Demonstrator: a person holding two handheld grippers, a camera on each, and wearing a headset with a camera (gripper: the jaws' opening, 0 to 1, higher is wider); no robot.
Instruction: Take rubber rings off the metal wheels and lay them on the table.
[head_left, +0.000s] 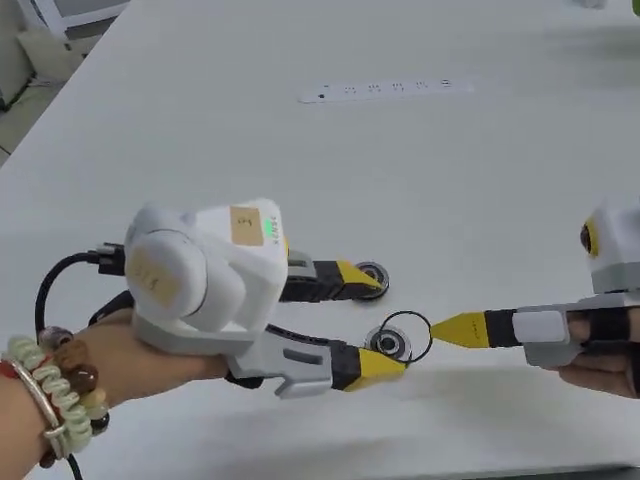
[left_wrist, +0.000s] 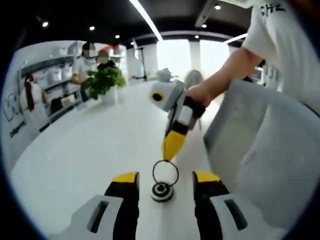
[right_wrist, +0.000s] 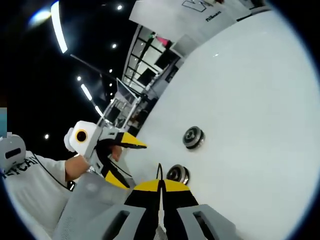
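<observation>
A thin black rubber ring (head_left: 407, 333) (left_wrist: 165, 172) stands up over a small metal wheel (head_left: 388, 343) (left_wrist: 162, 192) (right_wrist: 178, 174); its lower edge still touches the wheel. My right gripper (head_left: 441, 330) (left_wrist: 172, 145) (right_wrist: 160, 185) comes in from the right and is shut on the ring's far side, which shows edge-on in the right gripper view. My left gripper (head_left: 375, 321) (left_wrist: 165, 176) is open, one jaw on each side of that wheel without touching it. A second metal wheel (head_left: 373, 274) (right_wrist: 193, 137) lies just beyond the left gripper's far jaw.
A white power strip (head_left: 385, 90) lies far back on the white table (head_left: 450, 180). The table's near edge runs just below the grippers. A potted plant (left_wrist: 102, 80) and people stand at the table's far end in the left gripper view.
</observation>
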